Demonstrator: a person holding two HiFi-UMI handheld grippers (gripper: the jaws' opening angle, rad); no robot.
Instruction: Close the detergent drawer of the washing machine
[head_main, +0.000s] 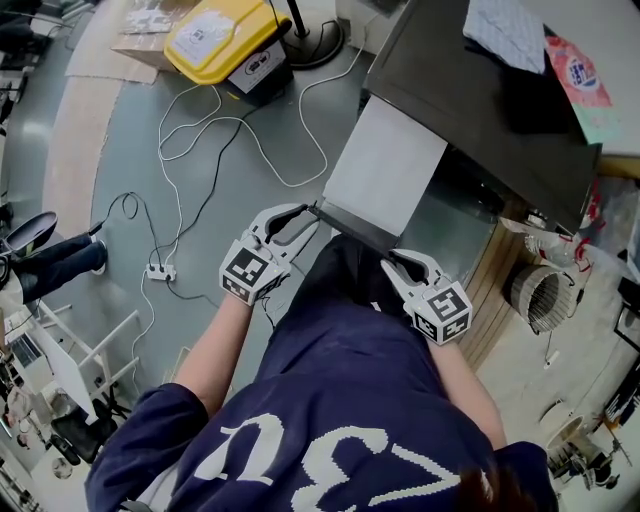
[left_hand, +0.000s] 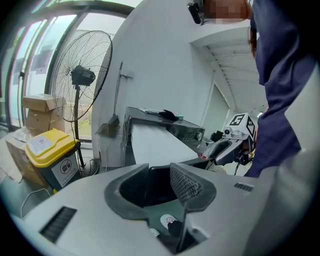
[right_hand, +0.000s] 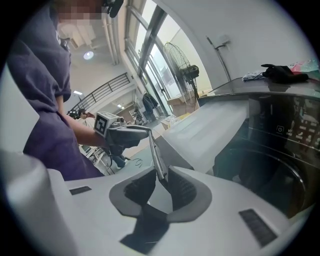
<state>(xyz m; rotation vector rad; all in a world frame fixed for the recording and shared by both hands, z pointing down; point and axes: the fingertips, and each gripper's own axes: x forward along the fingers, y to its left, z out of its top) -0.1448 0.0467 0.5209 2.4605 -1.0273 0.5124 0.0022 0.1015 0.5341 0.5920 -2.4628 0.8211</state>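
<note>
The washing machine (head_main: 480, 100) is dark, and its white detergent drawer (head_main: 385, 175) stands pulled far out toward me. In the head view my left gripper (head_main: 305, 215) sits at the left corner of the drawer's dark front edge and my right gripper (head_main: 395, 262) at its right corner. In the left gripper view the dark front edge fills the gap of the left gripper (left_hand: 160, 175), whose jaws are shut on it. In the right gripper view the thin edge of the drawer (right_hand: 210, 130) runs between the pads of the right gripper (right_hand: 161, 177), which are shut on it.
A yellow bin (head_main: 225, 35) and loose cables (head_main: 200, 130) with a power strip (head_main: 160, 270) lie on the floor to the left. A standing fan (left_hand: 82, 75) is beyond the bin. Cloth (head_main: 505, 30) and a packet (head_main: 580, 80) rest on the machine's top.
</note>
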